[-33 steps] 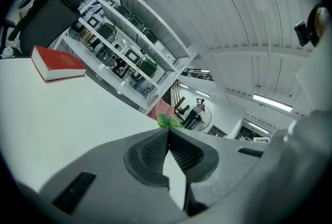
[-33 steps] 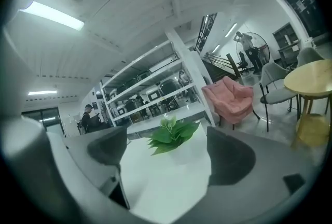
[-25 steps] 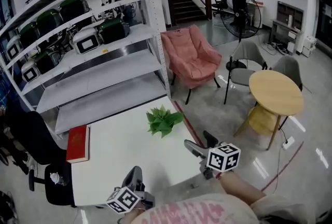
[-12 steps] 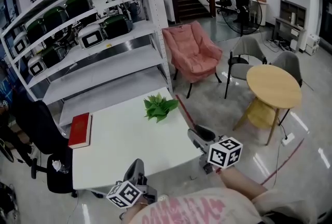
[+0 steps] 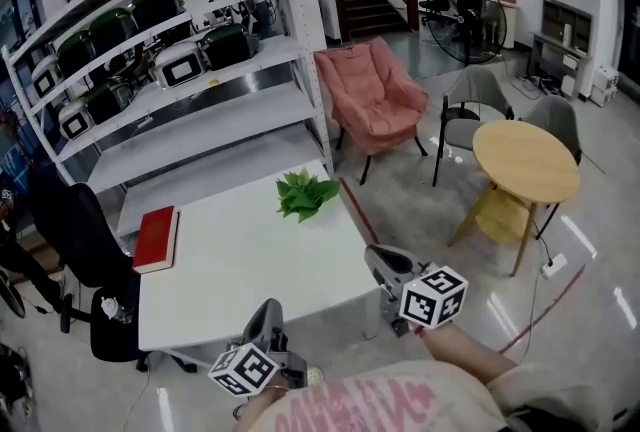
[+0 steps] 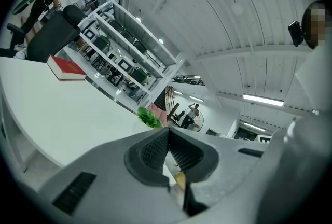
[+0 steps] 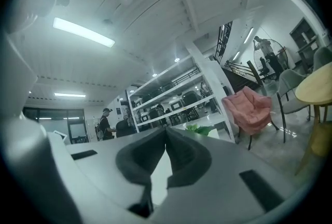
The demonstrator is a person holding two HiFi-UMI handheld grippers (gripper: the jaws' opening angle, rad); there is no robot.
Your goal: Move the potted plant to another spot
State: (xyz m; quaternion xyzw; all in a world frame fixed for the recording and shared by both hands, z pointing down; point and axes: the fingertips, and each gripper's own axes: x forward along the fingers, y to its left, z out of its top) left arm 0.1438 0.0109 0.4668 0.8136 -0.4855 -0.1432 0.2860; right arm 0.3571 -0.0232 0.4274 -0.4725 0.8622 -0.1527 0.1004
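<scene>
at lower left of the head view the left gripper [image 5: 268, 318] hangs off the near edge of the white table [image 5: 230, 270], its claw pinched fully together on nothing. up at centre, the potted plant [image 5: 303, 193] stands by the table's far right corner, well apart from both tools. right of centre and low, the right gripper [image 5: 386, 262] has just been closing its claw, which now sits tip to tip with nothing in it. so neither claw has the plant; that would fit a plant already set down and left, or one yet to be fetched. against the earlier frames, the red book [image 5: 155, 238], table and plant have slid up the frame while the plant keeps its corner: the person has drawn back.
</scene>
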